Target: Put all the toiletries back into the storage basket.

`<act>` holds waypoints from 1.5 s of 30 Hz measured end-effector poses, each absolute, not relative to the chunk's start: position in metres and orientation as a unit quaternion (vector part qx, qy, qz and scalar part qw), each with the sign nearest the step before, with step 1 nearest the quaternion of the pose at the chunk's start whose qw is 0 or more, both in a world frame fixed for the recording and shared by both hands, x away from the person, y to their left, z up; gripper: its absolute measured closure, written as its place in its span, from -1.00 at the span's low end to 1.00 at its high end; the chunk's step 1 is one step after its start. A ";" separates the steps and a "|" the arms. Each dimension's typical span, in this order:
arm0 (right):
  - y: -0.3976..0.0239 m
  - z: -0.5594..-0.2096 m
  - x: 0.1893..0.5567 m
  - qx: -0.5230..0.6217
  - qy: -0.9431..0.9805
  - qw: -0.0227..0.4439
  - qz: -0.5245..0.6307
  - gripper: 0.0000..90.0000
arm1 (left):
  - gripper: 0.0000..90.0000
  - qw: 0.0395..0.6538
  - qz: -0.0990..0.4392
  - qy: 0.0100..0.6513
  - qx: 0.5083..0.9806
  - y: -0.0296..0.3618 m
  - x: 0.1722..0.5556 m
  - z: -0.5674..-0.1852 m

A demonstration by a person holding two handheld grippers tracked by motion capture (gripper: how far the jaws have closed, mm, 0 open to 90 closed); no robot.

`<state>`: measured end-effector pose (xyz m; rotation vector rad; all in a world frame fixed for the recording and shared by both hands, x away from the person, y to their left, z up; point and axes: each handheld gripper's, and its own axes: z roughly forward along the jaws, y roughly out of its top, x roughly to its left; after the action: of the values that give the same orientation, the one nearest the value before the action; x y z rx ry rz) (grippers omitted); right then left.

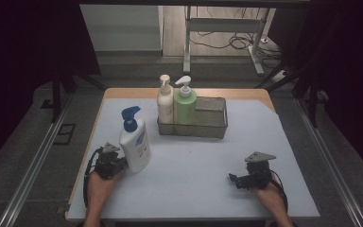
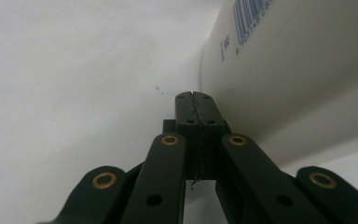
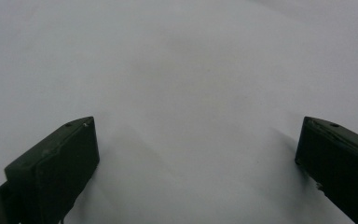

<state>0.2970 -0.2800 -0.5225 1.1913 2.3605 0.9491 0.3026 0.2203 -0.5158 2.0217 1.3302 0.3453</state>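
1. The white lotion bottle [image 1: 136,146] with its blue pump head [image 1: 130,117] stood upright on the bench [image 1: 194,189], left of centre in the high view and nearer the bottom edge than the basket.
2. In the left gripper view the same bottle [image 2: 298,79] took up the upper right of the frame, its barcode label at the top edge.
3. The left gripper [image 1: 119,163] sat just beside the bottle's lower left flank in the high view; whether it touched the bottle could not be told.
4. Its jaws were pressed together with nothing between them, the tips [image 2: 195,100] lying close against the bottle's side in the left gripper view.
5. The person's left hand [image 1: 99,187] came in from the bottom left of the high view.
6. The right gripper [image 1: 246,178] rested at the lower right of the high view, well apart from the bottle, held by the right hand [image 1: 269,194].
7. Its jaws stood wide apart over bare bench surface [image 3: 191,93] in the right gripper view, with nothing between them.
8. Above centre in the high view a grey wire basket [image 1: 215,124] stood on the bench.
9. In the basket's left end stood a cream pump bottle [image 1: 165,101] and a green pump bottle [image 1: 185,104], side by side and upright.
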 end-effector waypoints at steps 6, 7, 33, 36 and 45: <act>-0.280 -0.523 0.297 0.418 0.829 0.165 0.333 -1.00 | 0.99 0.342 0.136 0.513 0.775 0.219 0.302 -0.516; -0.280 -0.523 0.297 0.418 0.829 0.165 0.333 -1.00 | 0.99 0.343 0.134 0.512 0.776 0.219 0.302 -0.516; -0.280 -0.523 0.297 0.419 0.829 0.165 0.333 -1.00 | 0.99 0.350 0.122 0.496 0.785 0.199 0.292 -0.515; -0.280 -0.523 0.297 0.418 0.829 0.165 0.333 -1.00 | 0.99 0.352 0.118 0.492 0.788 0.195 0.291 -0.515; -0.280 -0.523 0.297 0.418 0.829 0.166 0.334 -1.00 | 0.99 0.355 0.112 0.477 0.797 0.180 0.289 -0.515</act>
<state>0.2972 -0.2801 -0.5226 1.1892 2.3603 0.9501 0.2892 0.1803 -0.5147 2.0584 1.2317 0.2888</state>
